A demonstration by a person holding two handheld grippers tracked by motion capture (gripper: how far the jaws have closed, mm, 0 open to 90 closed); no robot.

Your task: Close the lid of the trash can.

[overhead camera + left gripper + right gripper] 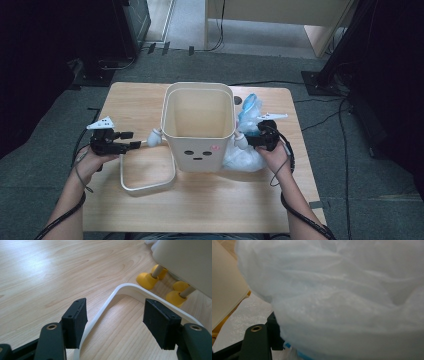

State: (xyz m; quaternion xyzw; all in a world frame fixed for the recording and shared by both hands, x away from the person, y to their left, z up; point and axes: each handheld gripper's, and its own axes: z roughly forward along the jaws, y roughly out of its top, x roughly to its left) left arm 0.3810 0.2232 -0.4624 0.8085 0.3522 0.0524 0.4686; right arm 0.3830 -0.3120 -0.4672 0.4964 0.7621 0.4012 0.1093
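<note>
A cream bin (pixel 197 150) with a small face on its front stands mid-table on yellow feet (pixel 146 280). Its white loop handle (pixel 147 186) lies flat on the wood at the bin's left front. My left gripper (pixel 131 140) is open just left of the bin. In the left gripper view its jaws (pixel 116 306) straddle the handle (pixel 130 288) from above without touching it. My right gripper (pixel 245 139) is at the bin's right side, pushed into a crumpled white and blue plastic bag (pixel 245 159). The bag (pixel 342 297) billows over the jaws. One finger (pixel 273 330) stands far out to the side, so the jaws are open.
The wooden table (pixel 210 200) has free room in front of the bin and at its far left. The bin wall (pixel 224 290) is close on one side of the right gripper. Cables and dark stands lie on the floor around the table.
</note>
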